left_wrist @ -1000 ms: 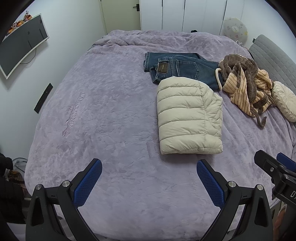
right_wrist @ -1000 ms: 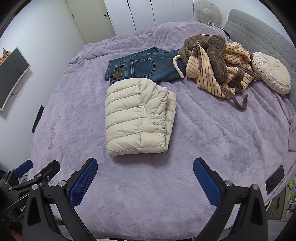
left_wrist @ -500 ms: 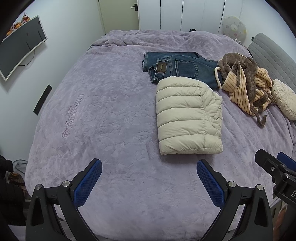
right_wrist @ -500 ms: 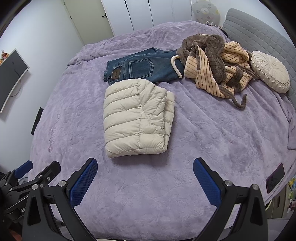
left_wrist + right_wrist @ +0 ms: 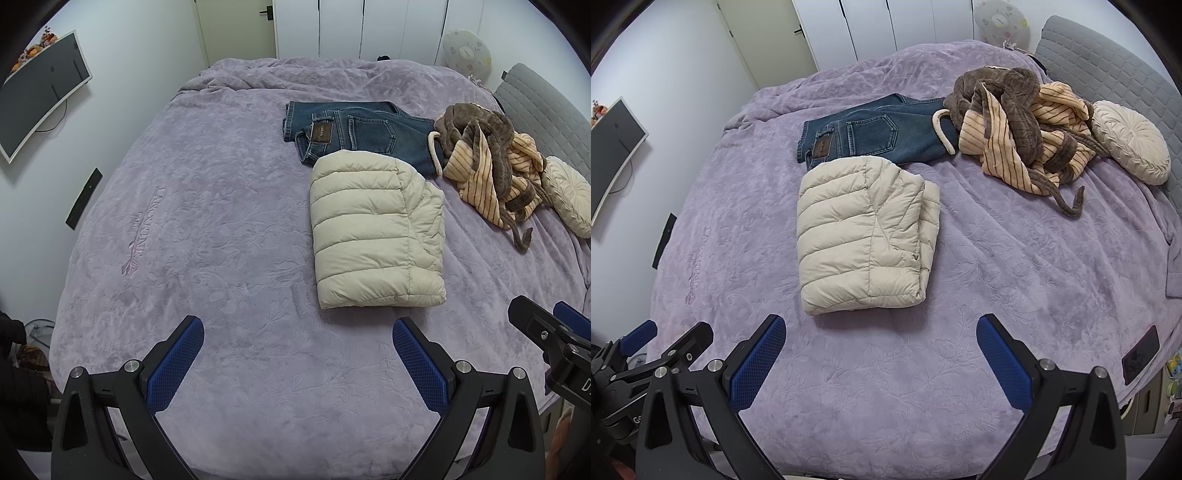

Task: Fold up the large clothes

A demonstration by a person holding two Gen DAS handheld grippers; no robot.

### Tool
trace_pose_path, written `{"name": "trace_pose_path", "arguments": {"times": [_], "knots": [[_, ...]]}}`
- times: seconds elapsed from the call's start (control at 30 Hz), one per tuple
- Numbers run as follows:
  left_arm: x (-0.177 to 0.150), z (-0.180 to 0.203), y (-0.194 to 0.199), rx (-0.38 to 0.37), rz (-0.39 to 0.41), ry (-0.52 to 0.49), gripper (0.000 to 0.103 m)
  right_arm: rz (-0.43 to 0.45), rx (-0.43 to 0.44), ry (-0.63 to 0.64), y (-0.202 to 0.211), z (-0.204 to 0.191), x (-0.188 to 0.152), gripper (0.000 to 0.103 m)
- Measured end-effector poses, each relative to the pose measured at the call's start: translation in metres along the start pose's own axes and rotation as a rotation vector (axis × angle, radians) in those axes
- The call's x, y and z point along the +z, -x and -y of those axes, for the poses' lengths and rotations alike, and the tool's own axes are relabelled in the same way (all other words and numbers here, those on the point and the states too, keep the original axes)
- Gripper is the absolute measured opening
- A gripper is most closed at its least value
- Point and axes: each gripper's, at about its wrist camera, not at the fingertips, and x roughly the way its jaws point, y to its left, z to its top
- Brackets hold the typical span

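The left tool (image 5: pixel 297 334) sits at the bottom of the left wrist view with its blue-padded fingers spread wide and nothing between them, over the near edge of the bed (image 5: pixel 207 236). The right tool (image 5: pixel 881 330) is in the same state in its own view: jaws wide apart, empty, above the purple blanket. Each tool also shows at the lower corner of the other's frame.

Just above the tools, middle of both frames, lies the cream puffer jacket (image 5: pixel 373 236). It is folded into a compact, roughly rectangular bundle with horizontal quilted ribs on top; its right side shows stacked layers and a diagonal seam, and the lower edge is rounded and puffy. It rests flat on the blanket, apart from both tools.

Touching its upper edge is a pair of blue jeans (image 5: pixel 354 129), folded, with a back pocket and brown waistband patch facing up. To the right of the jeans, in the upper right of the frame, is a rumpled heap of brown and peach striped robe (image 5: pixel 487 162), unfolded, a belt end trailing toward the lower right. A round cream cushion (image 5: pixel 1130 140) lies at the right edge beside a grey headboard (image 5: pixel 1108 66). A monitor (image 5: pixel 40 92) hangs on the wall at upper left.
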Motion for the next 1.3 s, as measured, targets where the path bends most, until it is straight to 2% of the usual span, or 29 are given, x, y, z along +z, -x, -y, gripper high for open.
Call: {"name": "trace_pose_path", "arguments": {"times": [1.3], "knots": [[0.011, -0.001, -0.009, -0.009, -0.008, -0.045, 0.102, -0.003, 0.000, 0.000, 0.001, -0.001, -0.001, 0.103]]}}
